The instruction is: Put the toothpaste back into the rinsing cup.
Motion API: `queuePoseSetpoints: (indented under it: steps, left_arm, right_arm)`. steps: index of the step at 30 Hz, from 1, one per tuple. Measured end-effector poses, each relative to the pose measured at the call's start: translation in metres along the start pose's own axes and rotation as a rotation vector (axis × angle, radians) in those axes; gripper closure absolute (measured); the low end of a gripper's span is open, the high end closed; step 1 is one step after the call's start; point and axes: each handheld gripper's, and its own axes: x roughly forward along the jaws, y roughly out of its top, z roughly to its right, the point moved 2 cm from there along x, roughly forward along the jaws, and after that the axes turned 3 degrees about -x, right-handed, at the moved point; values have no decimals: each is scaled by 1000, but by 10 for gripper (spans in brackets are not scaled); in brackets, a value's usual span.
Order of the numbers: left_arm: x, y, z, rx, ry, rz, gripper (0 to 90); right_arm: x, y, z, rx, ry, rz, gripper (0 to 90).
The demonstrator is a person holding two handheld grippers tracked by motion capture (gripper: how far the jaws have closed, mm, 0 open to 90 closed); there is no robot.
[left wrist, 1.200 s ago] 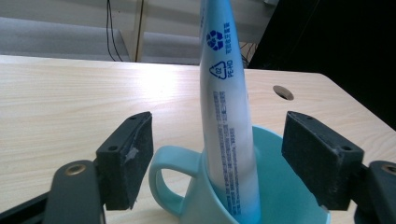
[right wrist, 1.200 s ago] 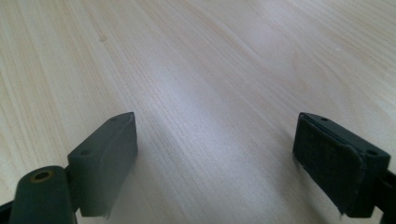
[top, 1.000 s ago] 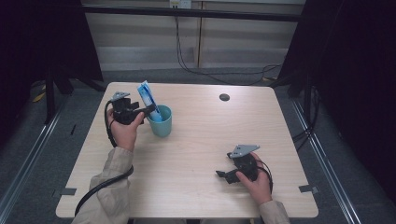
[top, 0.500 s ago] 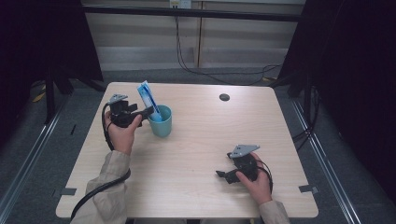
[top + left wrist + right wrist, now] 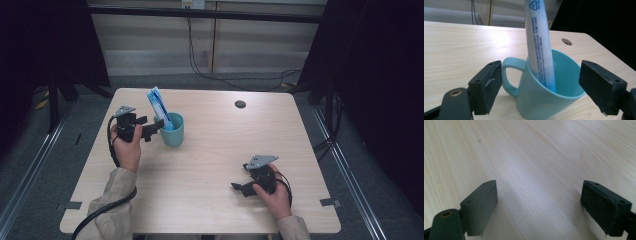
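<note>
L gripper (image 5: 541,87): jaws apart, just opening, flanking teal ceramic mug (image 5: 544,95) w/ blue-white plastic tube (image 5: 540,47).
R gripper (image 5: 539,207): jaws apart, idle.
Risk: tube likely tips mug if bumped.

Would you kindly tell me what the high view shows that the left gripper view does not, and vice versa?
High view: the right gripper, held low near the front edge of the table, and both forearms. Left gripper view: small print on the tube and the handle of the teal mug, between open jaws. Both: the mug, the tube standing in it, the table's round hole.
</note>
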Motion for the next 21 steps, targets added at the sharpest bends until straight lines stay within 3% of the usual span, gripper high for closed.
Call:
queuePoseSetpoints:
  steps: [21]
  left_arm:
    - [-15, -10, 1, 29, -34, -6, 163]
  right_arm:
    - [0, 0, 0, 0, 4, 0, 135]
